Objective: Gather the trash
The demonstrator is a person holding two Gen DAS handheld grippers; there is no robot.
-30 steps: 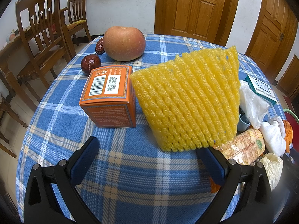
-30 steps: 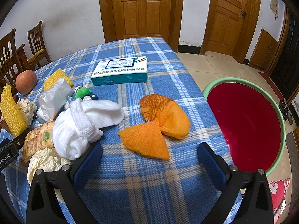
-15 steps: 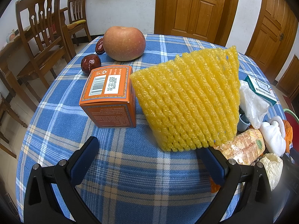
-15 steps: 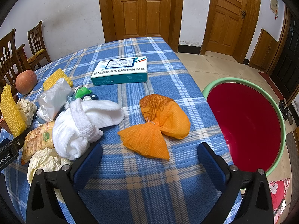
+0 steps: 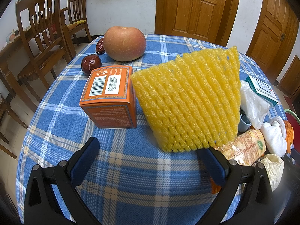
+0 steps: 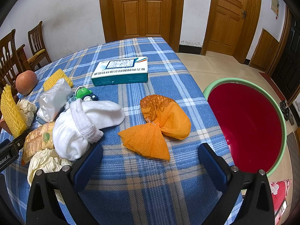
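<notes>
Trash lies all over the table (image 6: 142, 196) and none of it looks collected: the red basin (image 6: 249, 127) standing on the floor past the table's right edge appears empty. The pieces left include an orange mesh wrapper (image 6: 159, 123) near the right gripper, a yellow foam net (image 5: 189, 101) standing on edge, a crumpled paper ball (image 6: 45, 163), a snack packet (image 6: 37, 140) and a clear plastic bag (image 6: 54, 99), heaped on the left together with a white sock (image 6: 84, 123). By my judgement the job is at its start.

The left gripper (image 5: 150, 161) has its fingers (image 5: 85, 161) spread wide and holds nothing; the foam net stands just beyond its right finger, whether touching I cannot tell. An orange box (image 5: 110, 95), an apple (image 5: 124, 43) and two red dates (image 5: 91, 63) lie farther off.

The right gripper (image 6: 150, 161) is likewise wide open and empty, the orange wrapper lying just ahead between its fingers, not gripped.
</notes>
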